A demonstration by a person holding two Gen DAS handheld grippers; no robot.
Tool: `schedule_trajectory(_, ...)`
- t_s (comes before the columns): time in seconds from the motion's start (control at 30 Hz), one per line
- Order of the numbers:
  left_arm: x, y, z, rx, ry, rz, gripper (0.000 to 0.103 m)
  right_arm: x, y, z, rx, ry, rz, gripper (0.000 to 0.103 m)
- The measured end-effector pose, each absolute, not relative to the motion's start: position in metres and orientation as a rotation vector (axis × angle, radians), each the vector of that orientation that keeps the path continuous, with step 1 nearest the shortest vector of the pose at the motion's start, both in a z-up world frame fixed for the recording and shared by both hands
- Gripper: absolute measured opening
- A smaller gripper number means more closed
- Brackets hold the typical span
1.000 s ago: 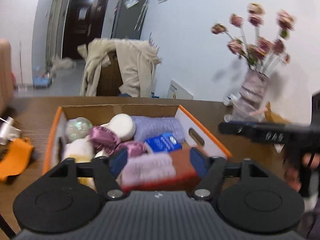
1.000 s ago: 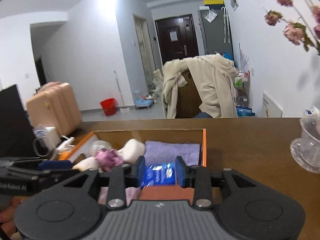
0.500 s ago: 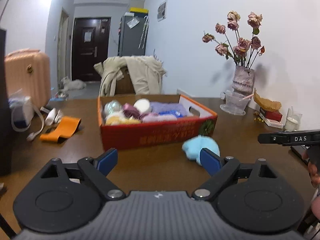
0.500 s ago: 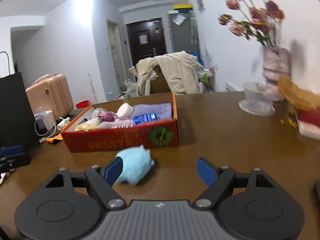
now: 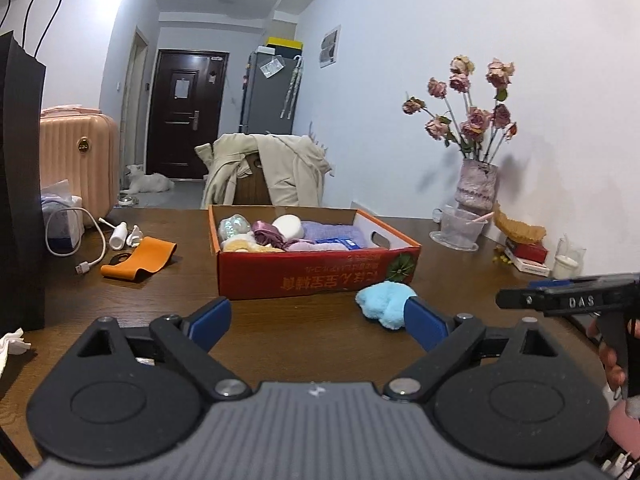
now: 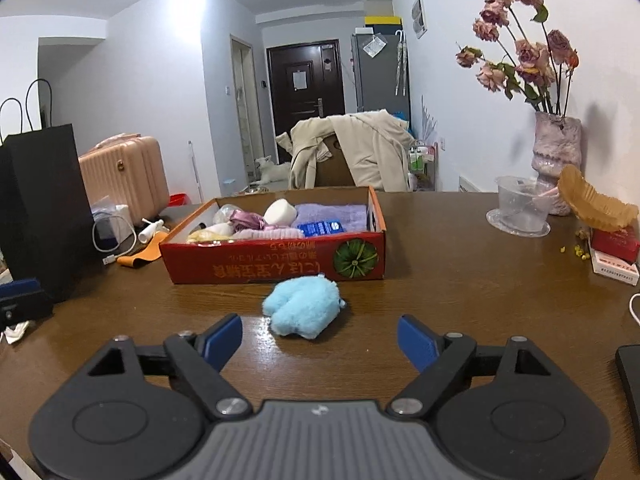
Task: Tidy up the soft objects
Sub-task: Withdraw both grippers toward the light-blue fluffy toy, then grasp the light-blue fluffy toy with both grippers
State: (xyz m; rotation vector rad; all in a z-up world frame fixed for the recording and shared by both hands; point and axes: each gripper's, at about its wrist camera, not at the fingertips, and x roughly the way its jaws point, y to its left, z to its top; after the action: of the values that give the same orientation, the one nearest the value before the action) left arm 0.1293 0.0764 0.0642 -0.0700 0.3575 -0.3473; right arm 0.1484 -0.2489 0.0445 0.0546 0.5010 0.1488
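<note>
Left tongs [image 5: 318, 322]: mine, spread wide with nothing between the blue pads; the jaws have just been opening.
Right tongs [image 6: 320, 338]: also mine, standing wide apart and empty; these jaws too have just been opening.
Blue plush [image 6: 302, 306]: lies on the tabletop [image 6: 460, 280], just in front of the red box, ahead of my right tongs and clear of both pads. From my left view the same plush [image 5: 382, 304] sits off toward my right pad, which hides part of it.
Red box [image 6: 276, 266]: open-topped cardboard, resting flat on the tabletop, packed with soft things.
Inside the box: a lilac towel [image 6: 332, 214], a white round sponge [image 6: 280, 212], a pink satin scrunchie [image 6: 246, 220], a blue packet [image 6: 322, 227].
Left of the box: an orange band [image 5: 140, 258] and a white cable [image 5: 80, 248], well apart from the plush.
Far right: a vase of dried roses [image 6: 556, 164] by the wall.
</note>
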Motion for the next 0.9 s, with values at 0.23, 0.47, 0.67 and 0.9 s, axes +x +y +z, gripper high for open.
schedule_trajectory(0.23, 0.170, 0.056, 0.056, -0.043, 0.410, -0.382, 0.095, 0.180, -0.255, 0.017, 0.074, 0.577, 0.144, 0.084)
schedule_trajectory(0.47, 0.247, 0.010, 0.033, -0.059, 0.528, -0.470, 0.092, 0.238, -0.274, 0.002, 0.133, 0.582, 0.174, 0.074)
schedule_trajectory(0.67, 0.315, -0.026, 0.003, -0.122, 0.678, -0.524, 0.068, 0.309, -0.285, -0.014, 0.254, 0.664, 0.313, 0.058)
schedule_trajectory(0.9, 0.344, -0.027, -0.028, -0.291, 0.726, -0.559, 0.042, 0.343, -0.287, -0.040, 0.364, 0.658, 0.435, 0.039)
